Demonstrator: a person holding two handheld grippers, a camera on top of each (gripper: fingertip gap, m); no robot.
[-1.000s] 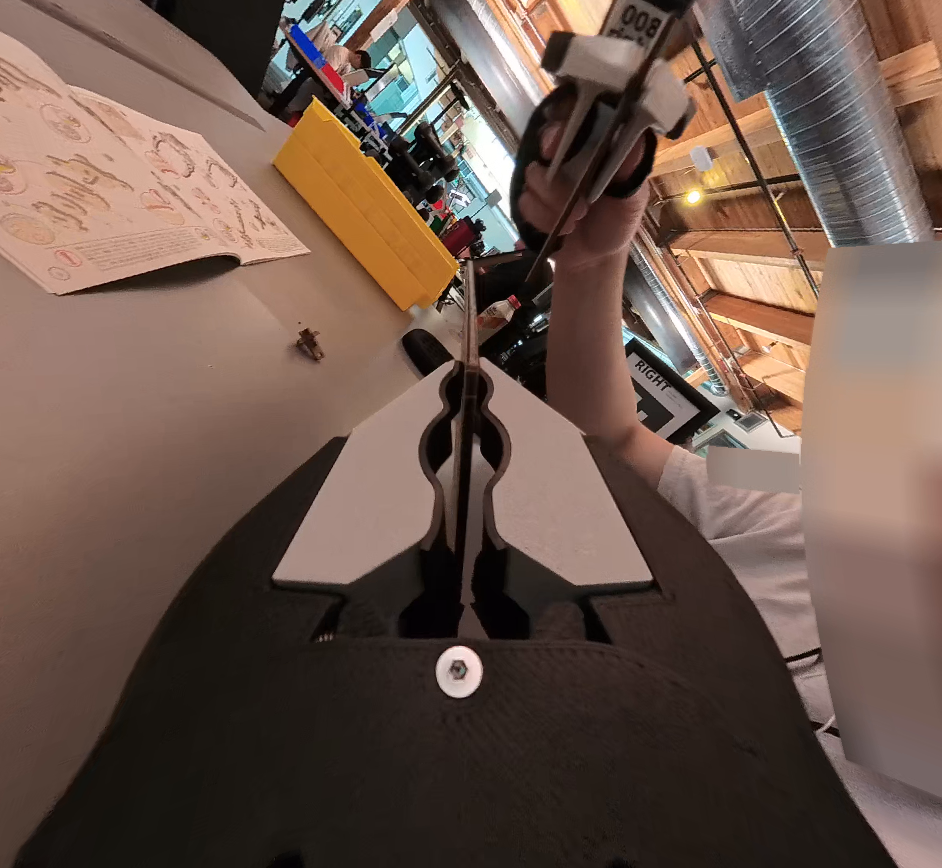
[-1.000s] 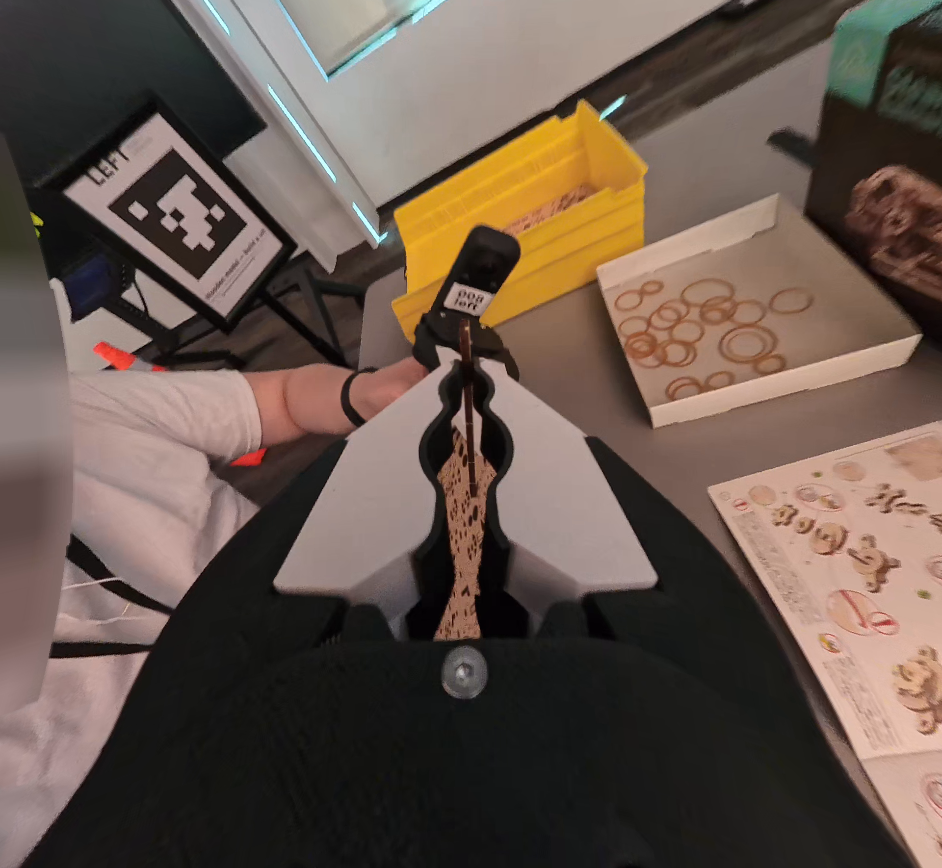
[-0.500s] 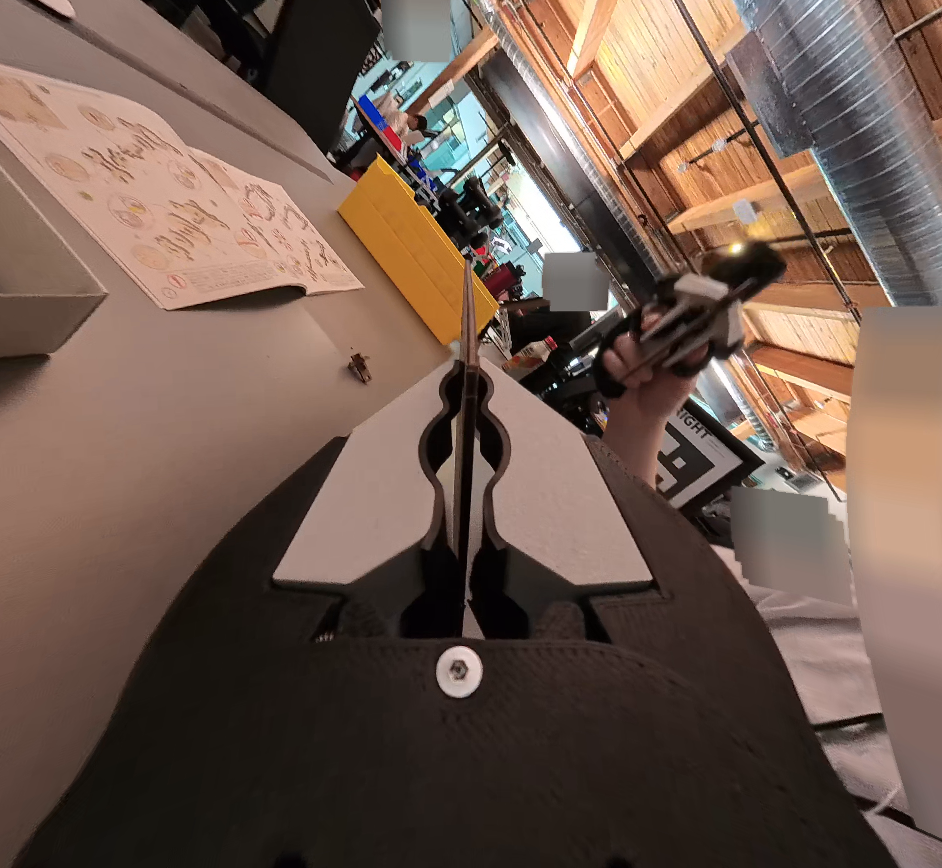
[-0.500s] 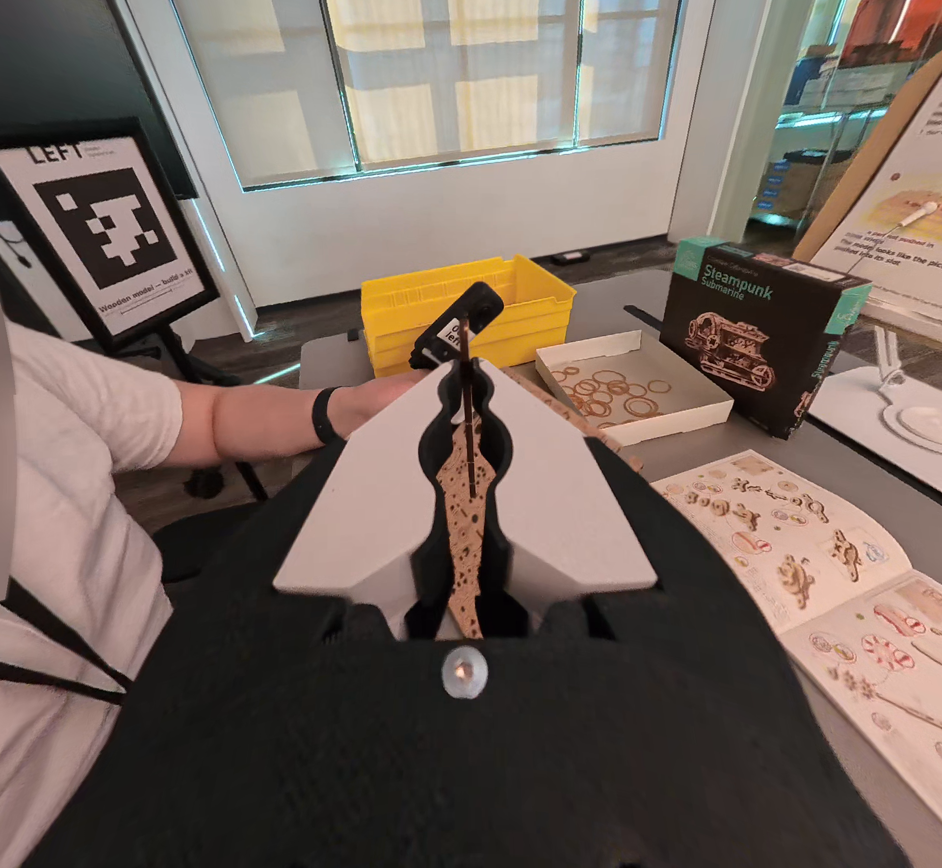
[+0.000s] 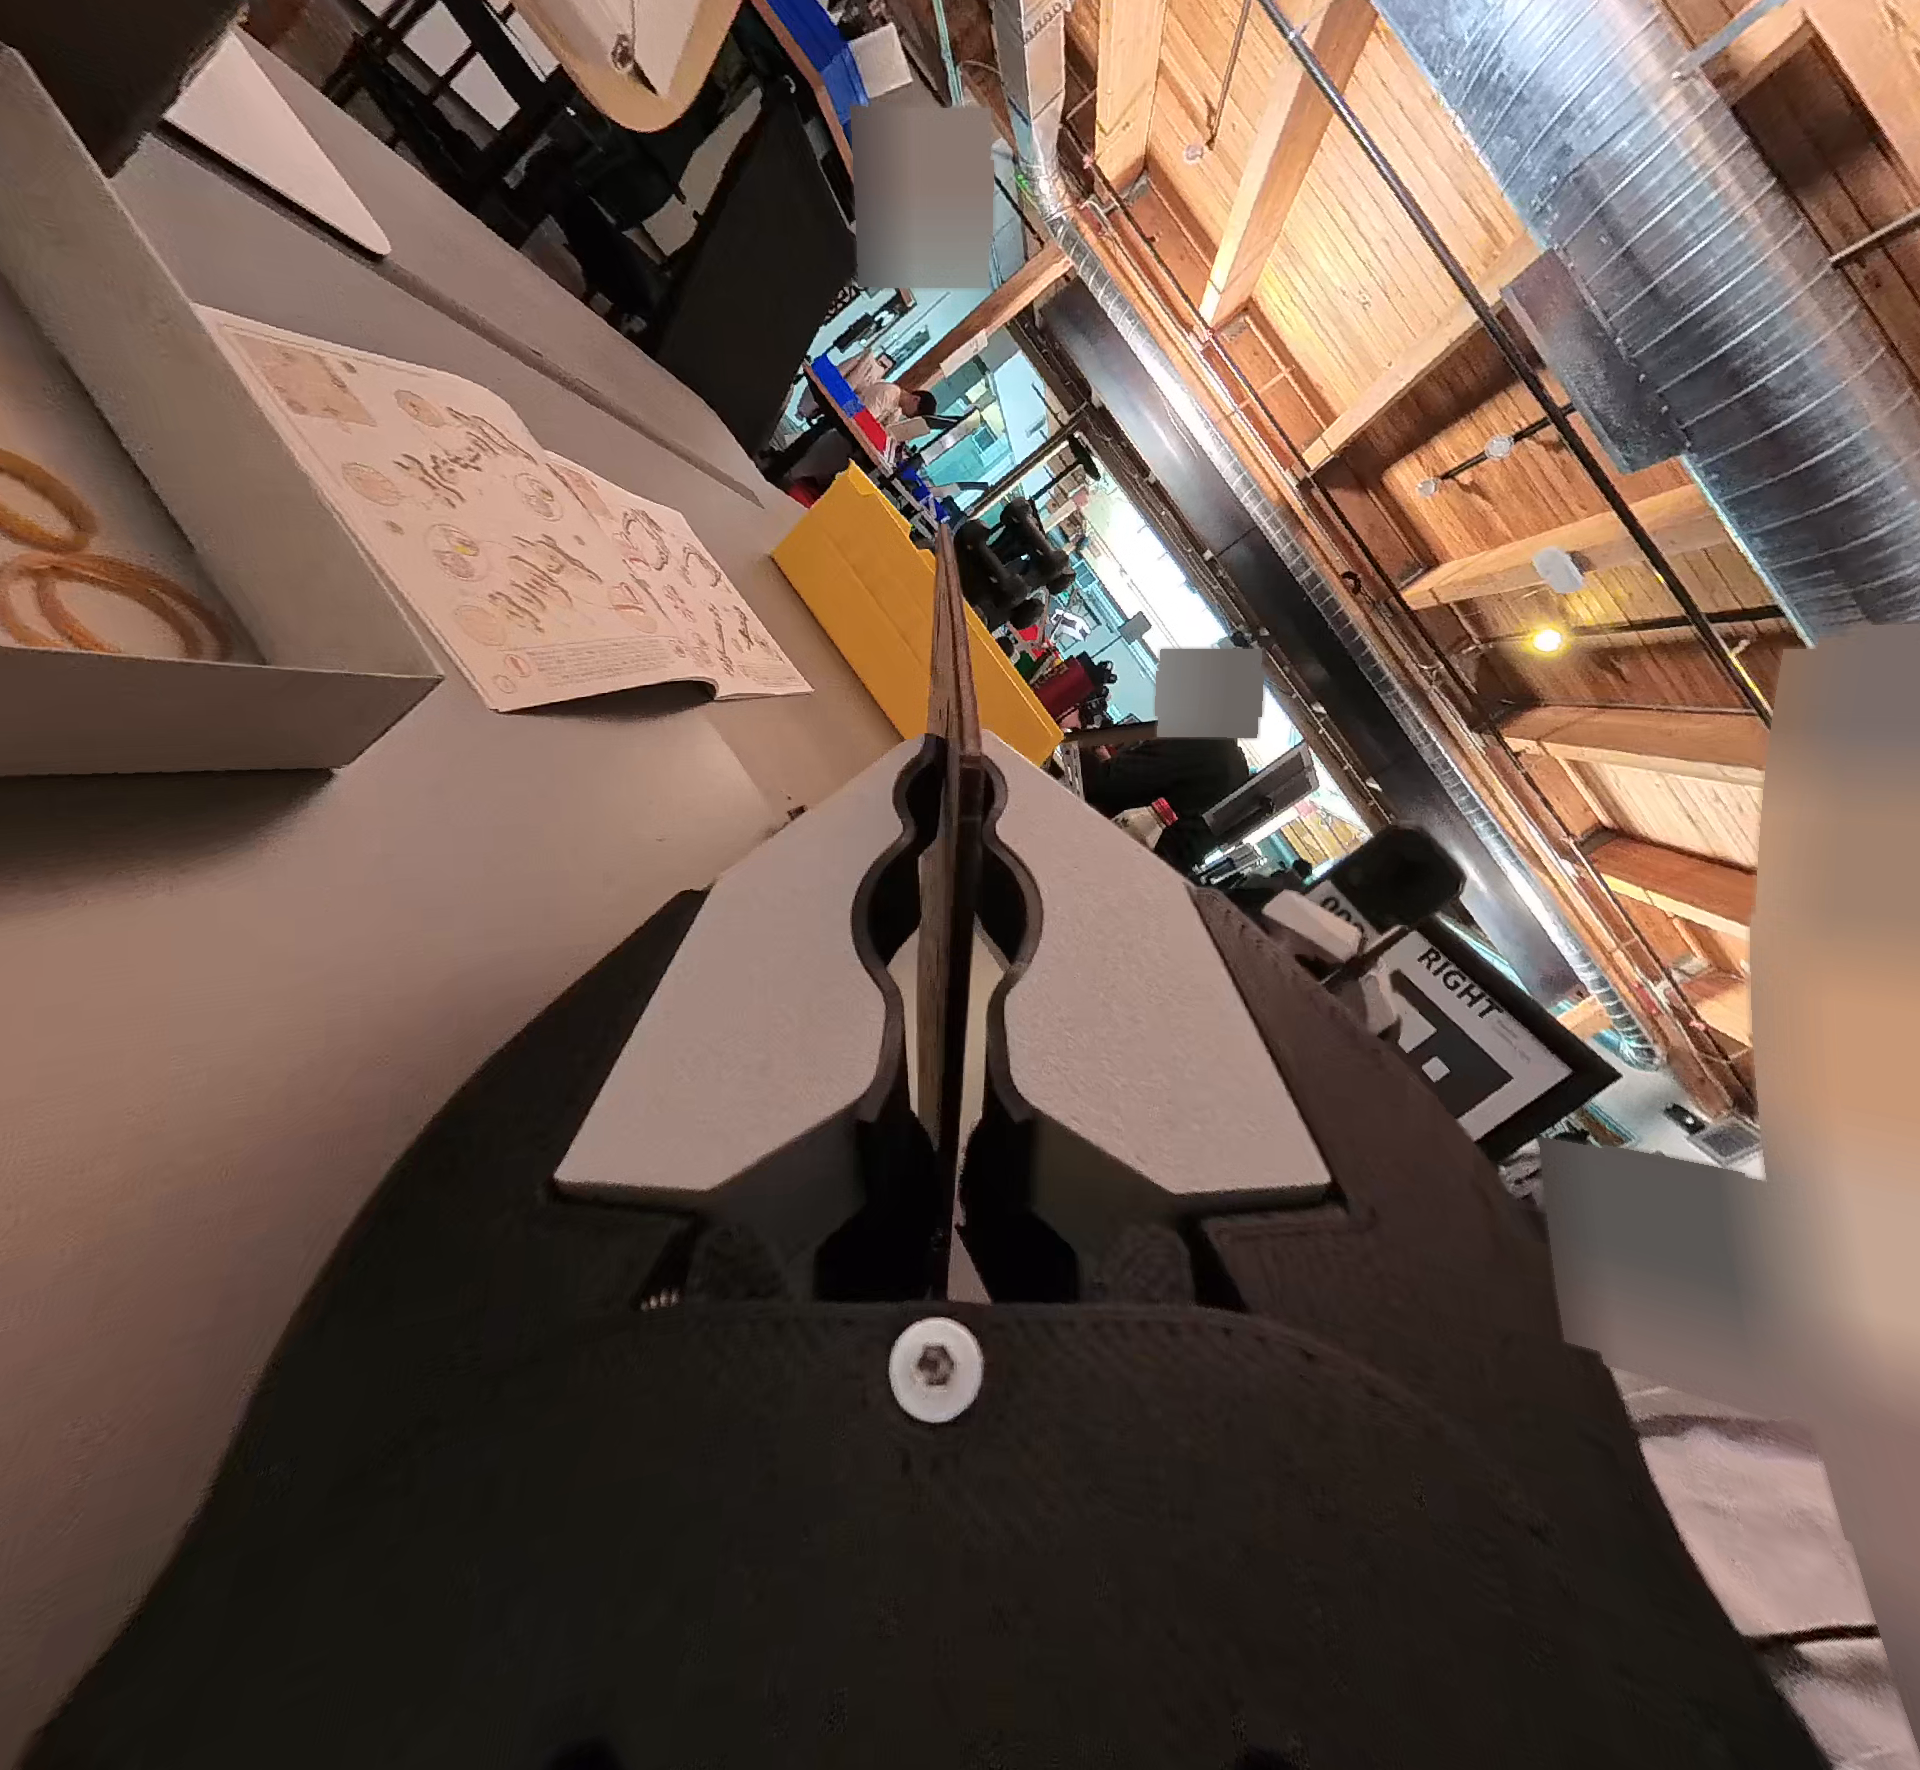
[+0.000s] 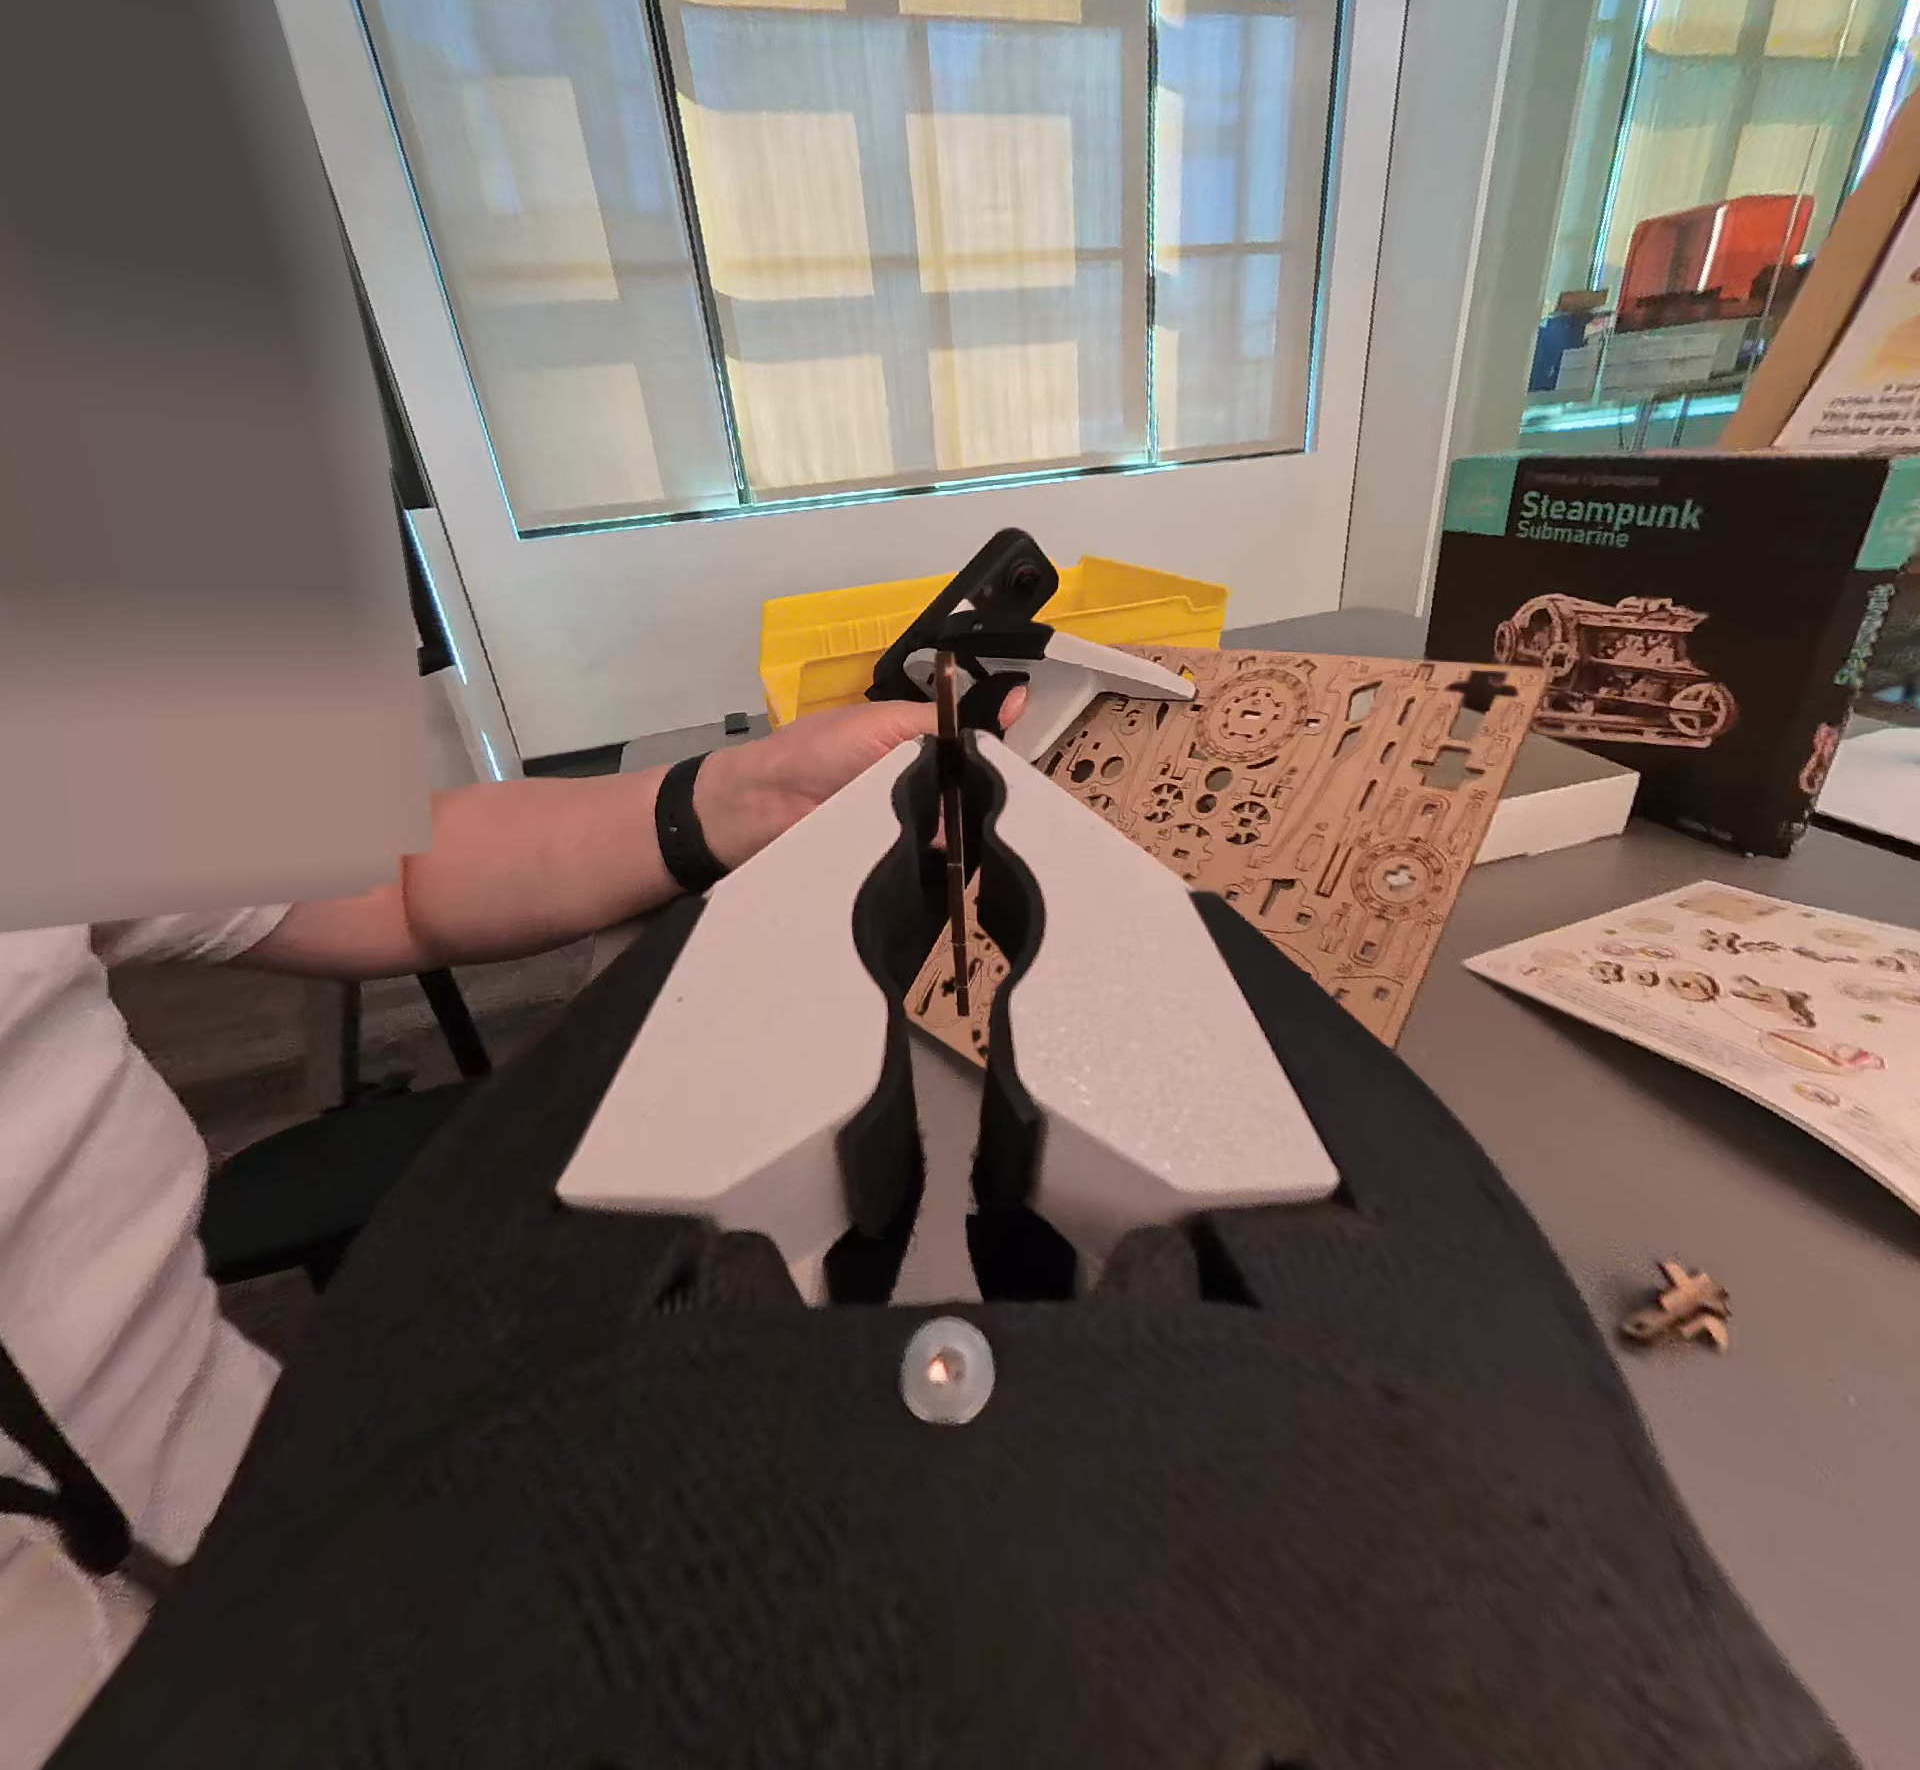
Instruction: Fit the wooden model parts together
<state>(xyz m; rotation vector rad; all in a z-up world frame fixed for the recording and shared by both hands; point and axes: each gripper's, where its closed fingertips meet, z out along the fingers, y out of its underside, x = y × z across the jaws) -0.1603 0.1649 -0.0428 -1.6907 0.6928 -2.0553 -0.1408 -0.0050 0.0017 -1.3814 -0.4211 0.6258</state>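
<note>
My left gripper [image 5: 948, 749] is shut on a thin wooden parts sheet [image 5: 948, 640], which I see edge-on between its fingers. In the right wrist view the same sheet [image 6: 1299, 816] shows its flat face with many laser-cut parts, held off the table by the left gripper [image 6: 1091, 671] in a person's hand. My right gripper [image 6: 951, 754] is shut on a small thin wooden piece [image 6: 954, 889] that stands upright in front of the sheet's lower left corner. The right gripper [image 5: 1387, 889] shows low on the right in the left wrist view, partly hidden.
On the grey table [image 6: 1558, 1201] lie an open instruction booklet [image 6: 1714, 1003], a small assembled wooden part [image 6: 1673, 1305], the dark kit box [image 6: 1662, 619], a yellow bin [image 6: 831, 650] and a white tray of rubber bands [image 5: 156, 640]. There is about 20 cm between the tips of the two grippers.
The left gripper turned the sheet, so its flat face now shows in the right wrist view. In the left wrist view the right gripper dropped from high up to low right.
</note>
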